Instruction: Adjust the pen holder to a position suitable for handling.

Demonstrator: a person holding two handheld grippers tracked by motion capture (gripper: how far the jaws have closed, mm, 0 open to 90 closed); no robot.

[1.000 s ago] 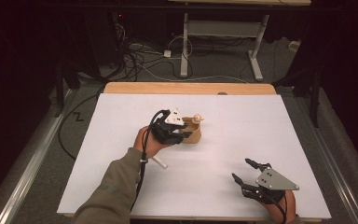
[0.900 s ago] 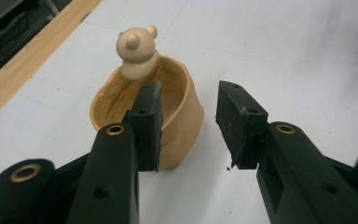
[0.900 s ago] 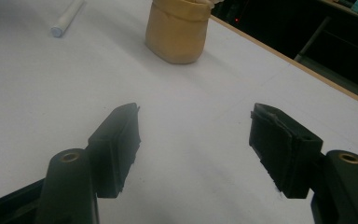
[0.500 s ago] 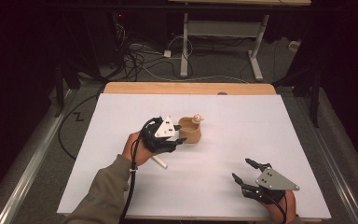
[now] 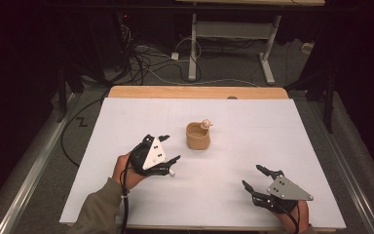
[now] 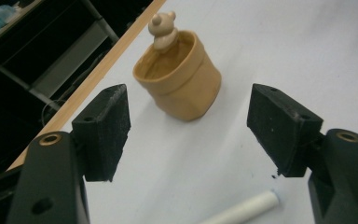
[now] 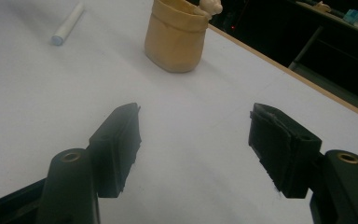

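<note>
High view: upright tan cup [image 5: 197,136] carries a bear figurine [image 5: 206,124] on its rim.

Bright white table [image 5: 126,195], dark surroundings; soft shadows; close views slightly blurred, grainy

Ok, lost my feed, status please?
Left gripper open, short of tan cup. Right gripper open, idle near table edge. White stick lying under left gripper. Path clear.
</note>
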